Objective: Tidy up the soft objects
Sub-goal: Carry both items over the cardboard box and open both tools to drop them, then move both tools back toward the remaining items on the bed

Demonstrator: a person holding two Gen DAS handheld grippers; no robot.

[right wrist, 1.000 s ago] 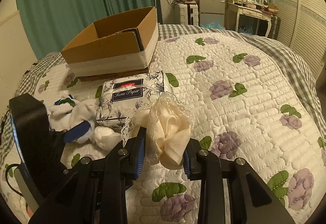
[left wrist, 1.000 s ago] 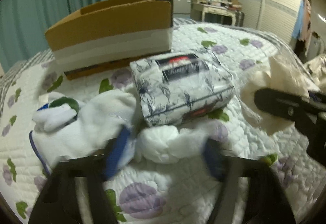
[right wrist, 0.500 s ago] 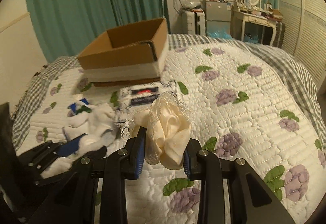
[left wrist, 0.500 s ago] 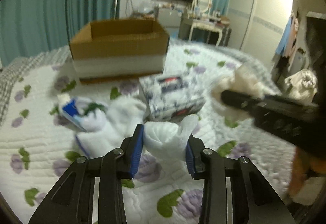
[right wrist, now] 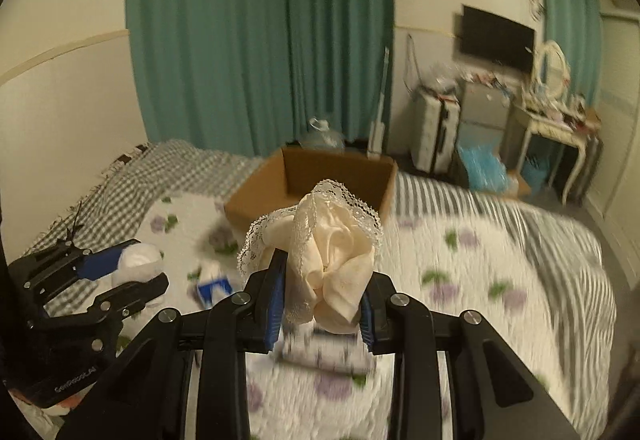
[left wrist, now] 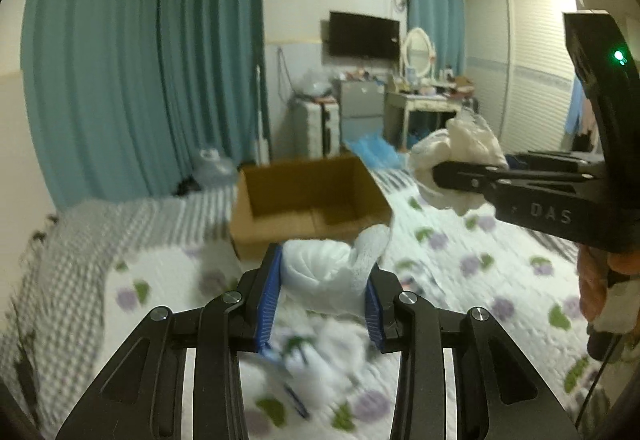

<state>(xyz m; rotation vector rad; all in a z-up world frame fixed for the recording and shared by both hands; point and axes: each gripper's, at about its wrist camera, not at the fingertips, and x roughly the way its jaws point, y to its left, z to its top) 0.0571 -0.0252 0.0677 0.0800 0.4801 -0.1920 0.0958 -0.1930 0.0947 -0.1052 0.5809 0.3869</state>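
Note:
My left gripper (left wrist: 324, 296) is shut on a white rolled sock (left wrist: 332, 266) and holds it in the air above the bed, short of the open cardboard box (left wrist: 308, 199). My right gripper (right wrist: 320, 300) is shut on a cream lace-edged cloth (right wrist: 324, 248), also raised, with the same box (right wrist: 316, 179) beyond it. In the left wrist view the right gripper (left wrist: 448, 169) with its cloth (left wrist: 460, 147) is at the upper right. In the right wrist view the left gripper (right wrist: 136, 272) with its sock (right wrist: 138, 262) is at the lower left.
The floral quilt (right wrist: 480, 280) covers the bed. More white soft items (left wrist: 320, 352) and a tissue pack (right wrist: 324, 348) lie blurred below the grippers. Teal curtains (right wrist: 260, 31), a dressing table (right wrist: 556, 123) and a wardrobe (left wrist: 520, 71) stand behind the bed.
Both grippers have lifted high off the bed with their loads and moved forward toward the box. A second ago the left gripper was open at the sock; it has shut on it.

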